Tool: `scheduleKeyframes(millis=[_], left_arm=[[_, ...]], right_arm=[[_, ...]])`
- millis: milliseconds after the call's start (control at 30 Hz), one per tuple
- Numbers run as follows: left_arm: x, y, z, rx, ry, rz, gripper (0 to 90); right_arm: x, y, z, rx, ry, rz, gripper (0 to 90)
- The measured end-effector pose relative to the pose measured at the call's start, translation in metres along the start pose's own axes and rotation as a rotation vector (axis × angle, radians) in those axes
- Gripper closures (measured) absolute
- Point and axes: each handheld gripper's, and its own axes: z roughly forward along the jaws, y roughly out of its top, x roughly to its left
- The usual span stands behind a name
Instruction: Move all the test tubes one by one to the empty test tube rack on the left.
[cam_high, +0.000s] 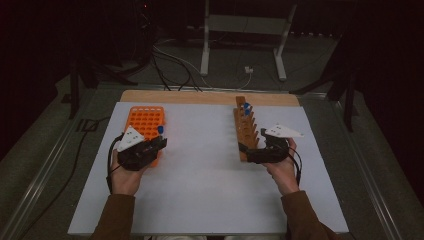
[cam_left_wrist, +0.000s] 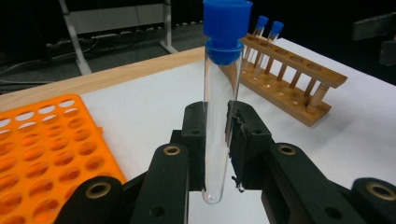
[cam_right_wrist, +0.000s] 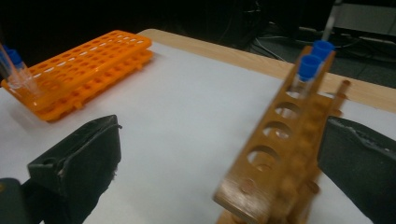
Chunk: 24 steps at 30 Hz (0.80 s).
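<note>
**Here: tube pinched upright, wooden rack between spread jaws**

Left: forearm in from the bottom edge in a brown sleeve, hand wrapped under the left gripper (cam_high: 159, 144), black jaws pointing up the table over the near right corner of the orange rack (cam_high: 145, 120). Pressed tight on a clear test tube (cam_left_wrist: 219, 126), glassy, round-bottomed, held almost upright with its blue cap (cam_left_wrist: 226, 28) high above the pads and its rounded tip hanging just below them. Orange rack: flat moulded plastic, a grid of round holes, matte.

Right: hand turned inward, right gripper (cam_high: 243, 150) aimed left at the near end of the wooden rack (cam_high: 246, 131). Jaws spread wide, one black pad (cam_right_wrist: 88, 154) left of the rack, the other to its right, the rack's near end between them; contact not certain. Wooden rack: varnished brown, long and narrow, round holes along the top rail, turned posts. Two blue-capped tubes (cam_right_wrist: 308, 70) standing at its far end. White sheet (cam_high: 200, 170) under everything, smooth.
</note>
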Motion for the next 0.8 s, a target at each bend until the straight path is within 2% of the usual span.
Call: scheduleKeyframes(millis=[367, 633, 800], left_arm=[[0.019, -0.002, -0.023, -0.031, 0.05, -0.027, 77.9], [0.028, -0.003, -0.035, -0.057, 0.061, -0.05, 77.9], [0.031, -0.001, -0.042, -0.073, 0.08, -0.05, 77.9]], right_arm=[[-0.018, -0.012, -0.018, -0.014, -0.036, 0.025, 0.0], [-0.023, -0.017, -0.027, -0.027, -0.048, 0.029, 0.0], [-0.026, -0.02, -0.031, -0.036, -0.056, 0.035, 0.0]])
